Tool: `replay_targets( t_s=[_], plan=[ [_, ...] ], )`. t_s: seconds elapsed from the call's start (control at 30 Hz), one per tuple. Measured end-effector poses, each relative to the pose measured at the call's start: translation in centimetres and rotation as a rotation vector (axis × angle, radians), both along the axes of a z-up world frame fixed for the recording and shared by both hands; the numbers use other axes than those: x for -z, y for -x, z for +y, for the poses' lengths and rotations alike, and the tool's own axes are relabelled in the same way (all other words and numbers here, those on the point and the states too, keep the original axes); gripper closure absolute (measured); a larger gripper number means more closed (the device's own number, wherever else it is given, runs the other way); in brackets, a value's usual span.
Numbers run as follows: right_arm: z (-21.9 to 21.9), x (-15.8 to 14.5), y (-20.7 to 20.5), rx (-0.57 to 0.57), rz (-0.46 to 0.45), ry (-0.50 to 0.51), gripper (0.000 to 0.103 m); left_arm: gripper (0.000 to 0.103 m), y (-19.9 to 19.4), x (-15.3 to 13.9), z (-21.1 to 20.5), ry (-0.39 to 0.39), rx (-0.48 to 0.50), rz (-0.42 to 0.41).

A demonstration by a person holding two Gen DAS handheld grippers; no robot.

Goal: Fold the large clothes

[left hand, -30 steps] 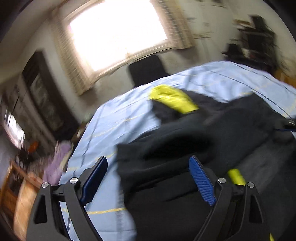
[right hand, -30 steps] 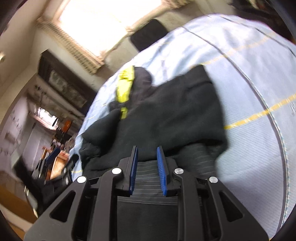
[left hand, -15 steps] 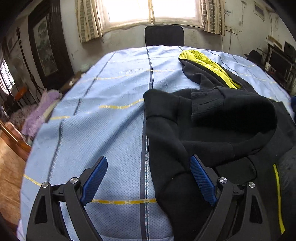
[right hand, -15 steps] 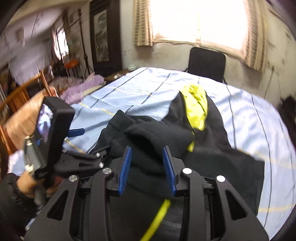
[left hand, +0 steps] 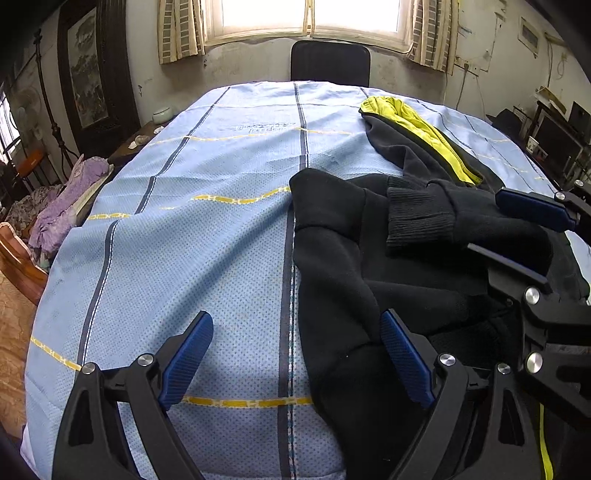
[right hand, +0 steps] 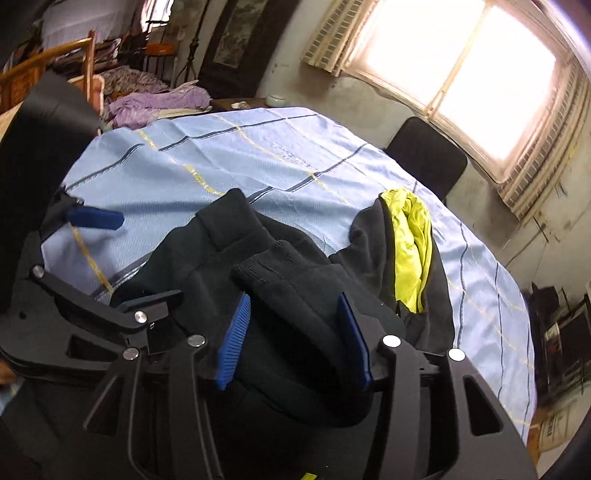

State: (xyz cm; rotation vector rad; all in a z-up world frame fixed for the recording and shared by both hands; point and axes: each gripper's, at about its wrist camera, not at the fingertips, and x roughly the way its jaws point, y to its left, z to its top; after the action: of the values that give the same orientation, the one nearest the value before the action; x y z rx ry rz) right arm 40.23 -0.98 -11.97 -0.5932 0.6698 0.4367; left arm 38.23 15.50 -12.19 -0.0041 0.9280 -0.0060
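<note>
A black hooded jacket (left hand: 369, 236) with a yellow-green hood lining (left hand: 417, 129) lies bunched on the right half of a blue cloth-covered table (left hand: 207, 236). A ribbed cuff (left hand: 417, 218) lies on top of it. My left gripper (left hand: 295, 354) is open, low over the jacket's near left edge, holding nothing. My right gripper (right hand: 295, 332) is open with a sleeve (right hand: 295, 280) lying between its fingers, not pinched. The jacket also shows in the right wrist view (right hand: 229, 258), with the hood lining (right hand: 413, 251) beyond. The right gripper appears in the left wrist view (left hand: 532, 236).
A black chair (left hand: 328, 62) stands at the table's far end under a bright window (left hand: 310, 14). Purple cloth (left hand: 62, 206) lies on furniture off the left edge. Shelves with clutter (left hand: 554, 140) stand at the right. The table's left half shows bare blue cloth.
Both views have swung level and steadied toward the window. The right gripper's jaws have opened from nearly shut, letting go of the cloth. The sleeve now lies folded across the jacket.
</note>
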Motion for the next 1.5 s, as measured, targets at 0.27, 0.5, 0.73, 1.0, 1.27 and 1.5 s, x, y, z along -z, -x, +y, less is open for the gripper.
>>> replay_targets(
  t_s=[0.27,0.5,0.73,1.0,1.27,1.5],
  plan=[
    [-0.5,1.6,0.5,-0.017,-0.066,0.114,0.055,0.009,0.1,-0.1,-0.3,-0.027,0.002,-0.008],
    [0.7,2.4,-0.1,-0.017,-0.151,0.231,0.096,0.006,0.1,0.0,-0.3,-0.042,-0.006,-0.015],
    [-7.8,-3.6,-0.9,0.190,-0.037,-0.253,0.097,0.005,0.2,0.0,-0.4,-0.051,-0.007,-0.017],
    [-25.5,1.0,-0.7,0.534,0.380,-0.904,0.068,0.005,0.5,0.0,-0.7,-0.073,-0.005,-0.027],
    [-28.1,2.9,0.2,0.559,0.387,-1.012,0.096,0.007,0.6,-0.1,-0.7,-0.053,-0.004,-0.038],
    [-27.0,3.0,0.4,0.573,0.324,-0.836,0.096,0.005,0.9,0.2,-0.5,-0.053,-0.006,-0.024]
  ],
)
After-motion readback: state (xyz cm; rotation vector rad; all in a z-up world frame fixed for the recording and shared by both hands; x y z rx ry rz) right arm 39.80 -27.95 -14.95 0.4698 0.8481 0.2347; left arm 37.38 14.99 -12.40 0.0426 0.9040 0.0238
